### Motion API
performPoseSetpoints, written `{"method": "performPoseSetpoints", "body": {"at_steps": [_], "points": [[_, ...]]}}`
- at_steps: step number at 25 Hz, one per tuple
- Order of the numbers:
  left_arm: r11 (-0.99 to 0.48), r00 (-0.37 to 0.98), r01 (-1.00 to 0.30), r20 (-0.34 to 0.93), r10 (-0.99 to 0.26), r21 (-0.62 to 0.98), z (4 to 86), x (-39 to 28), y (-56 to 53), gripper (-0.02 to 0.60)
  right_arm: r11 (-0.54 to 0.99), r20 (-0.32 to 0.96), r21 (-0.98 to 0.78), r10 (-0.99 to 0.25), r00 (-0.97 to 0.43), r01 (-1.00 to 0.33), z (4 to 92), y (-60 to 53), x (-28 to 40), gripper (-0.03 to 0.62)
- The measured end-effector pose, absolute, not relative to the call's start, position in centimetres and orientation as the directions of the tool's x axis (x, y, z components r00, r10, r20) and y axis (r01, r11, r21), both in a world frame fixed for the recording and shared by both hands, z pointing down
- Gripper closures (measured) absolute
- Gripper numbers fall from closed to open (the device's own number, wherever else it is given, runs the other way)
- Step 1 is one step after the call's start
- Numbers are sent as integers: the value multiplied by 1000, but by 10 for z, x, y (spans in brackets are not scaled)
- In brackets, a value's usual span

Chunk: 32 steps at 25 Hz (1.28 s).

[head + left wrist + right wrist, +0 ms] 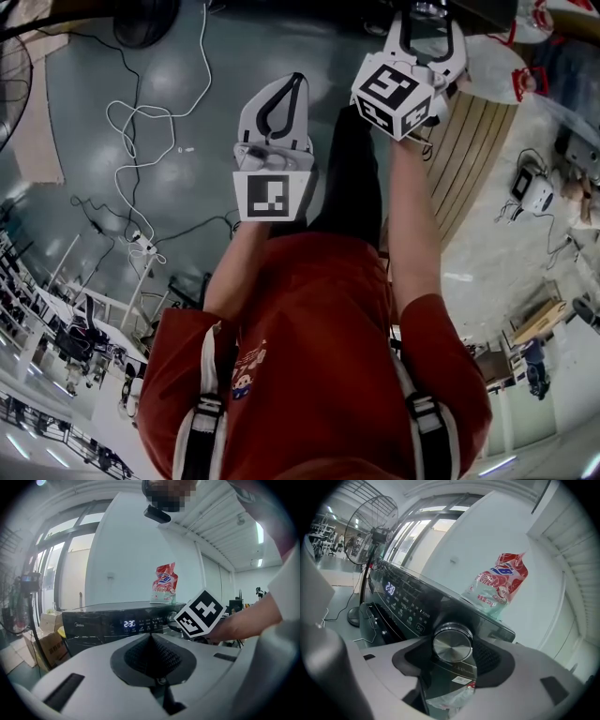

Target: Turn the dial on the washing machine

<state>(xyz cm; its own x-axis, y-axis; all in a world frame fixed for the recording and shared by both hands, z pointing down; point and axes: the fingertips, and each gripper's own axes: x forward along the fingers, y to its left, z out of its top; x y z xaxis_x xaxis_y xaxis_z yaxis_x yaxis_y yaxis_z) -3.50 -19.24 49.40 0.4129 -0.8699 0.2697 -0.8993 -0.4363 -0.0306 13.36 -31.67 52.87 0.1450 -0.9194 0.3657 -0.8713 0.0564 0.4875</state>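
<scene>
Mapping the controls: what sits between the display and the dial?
Rows of small button icons lie between the display and the dial; the right gripper view shows this best.

Round brushed-metal dial (452,642) protrudes from the black washing machine (401,599) panel.

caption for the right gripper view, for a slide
The right hand-held gripper closed on the silver dial of a black washing machine, a red printed bag on its top

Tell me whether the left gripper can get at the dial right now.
Probably not: the right gripper grips the dial, and its cube stands in the way of the left gripper.
</scene>
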Motion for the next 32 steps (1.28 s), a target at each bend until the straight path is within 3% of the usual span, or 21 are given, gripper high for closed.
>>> {"method": "performPoseSetpoints", "body": {"at_steps": [9,18,32], "points": [[-447,420,-894,277,-864,-40,497,-35,-193,571,64,376,416,-920,108,-907,530,-319,132,319],[-430,412,-903,259,-873,-13,493,-35,-190,571,17,381,20,-925,-8,-1000,531,-316,138,319],[-423,407,-906,265,-874,-5,491,-35,-189,571,13,376,1,-927,-12,-1000,529,-315,140,319]]}}
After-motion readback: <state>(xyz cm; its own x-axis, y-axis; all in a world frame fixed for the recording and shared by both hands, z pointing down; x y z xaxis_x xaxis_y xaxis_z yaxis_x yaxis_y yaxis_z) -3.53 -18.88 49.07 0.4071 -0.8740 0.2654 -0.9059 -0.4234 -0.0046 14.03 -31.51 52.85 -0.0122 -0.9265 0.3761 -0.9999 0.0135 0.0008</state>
